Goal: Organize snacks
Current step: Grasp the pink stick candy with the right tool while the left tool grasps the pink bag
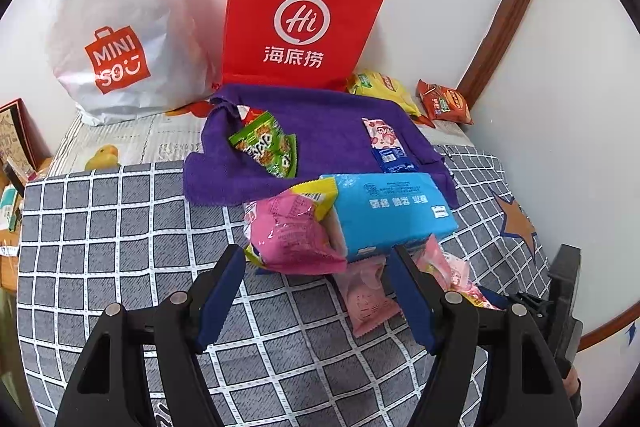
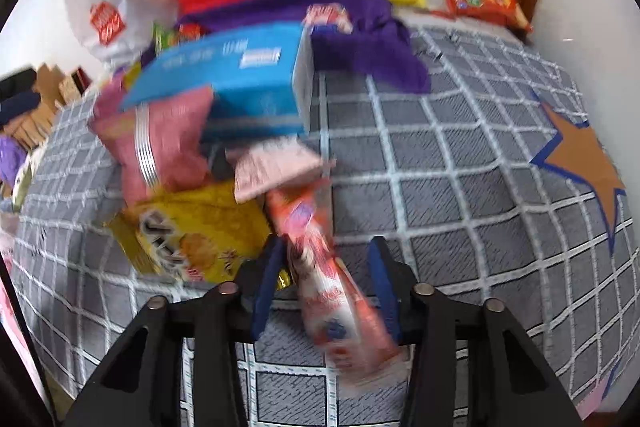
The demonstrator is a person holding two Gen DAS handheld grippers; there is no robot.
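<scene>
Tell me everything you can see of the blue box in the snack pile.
The blue box is a flat, light-blue, cardboard-looking carton with white print and a small label; it looks closed. It lies tilted on the pile, its far edge over the purple towel, its near end propped on pink packets. A pink bag with yellow trim leans against its left side. Neither gripper touches it.

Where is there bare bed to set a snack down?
Free: checked cover between the purple towel and star patch; also the cover left of the pink bag. Crowded: the pile round the blue box, and the towel.
</scene>
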